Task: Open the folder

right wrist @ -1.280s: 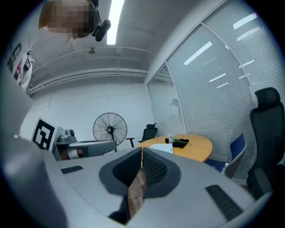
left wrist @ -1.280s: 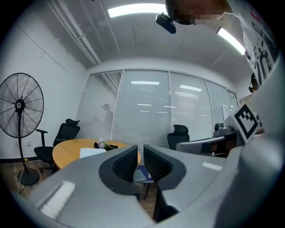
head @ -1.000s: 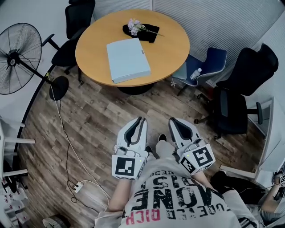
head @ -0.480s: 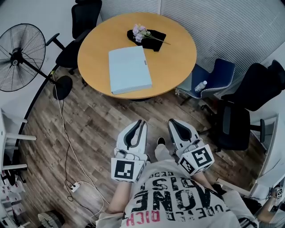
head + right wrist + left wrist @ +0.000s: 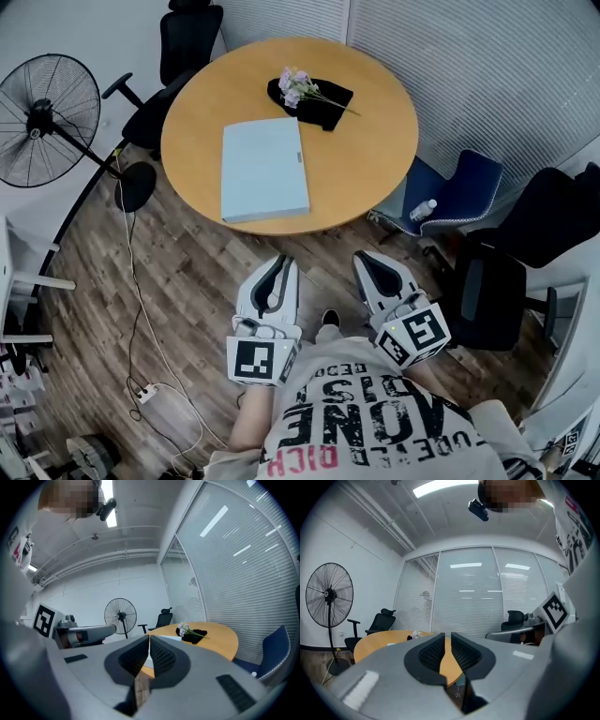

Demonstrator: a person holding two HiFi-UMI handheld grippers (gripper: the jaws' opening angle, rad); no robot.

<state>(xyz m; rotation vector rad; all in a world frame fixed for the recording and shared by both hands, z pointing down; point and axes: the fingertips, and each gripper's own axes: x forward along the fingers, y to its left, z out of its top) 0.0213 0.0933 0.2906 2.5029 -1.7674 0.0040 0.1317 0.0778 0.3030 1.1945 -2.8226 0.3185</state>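
Observation:
A pale blue folder (image 5: 264,169) lies closed and flat on the round wooden table (image 5: 375,141), near its front edge. Both grippers are held level in front of the person's chest, over the floor and short of the table. My left gripper (image 5: 284,264) has a narrow gap between its jaws, with nothing in it. The left gripper view looks through that gap (image 5: 447,637) at the table (image 5: 379,641). My right gripper (image 5: 366,261) has its tips together and holds nothing. The right gripper view looks past its jaws (image 5: 149,639) to the folder (image 5: 164,637) on the table.
A bunch of flowers (image 5: 300,84) on a black cloth (image 5: 323,103) lies at the table's far side. A standing fan (image 5: 42,117) is at the left, a black chair (image 5: 183,37) behind. A blue chair (image 5: 459,192) with a bottle (image 5: 417,209) and another black chair (image 5: 525,253) stand at the right. A cable runs to a power strip (image 5: 145,392).
The person and both grippers have moved forward across the floor, so the table and folder sit closer below the head camera. The jaws look the same as before.

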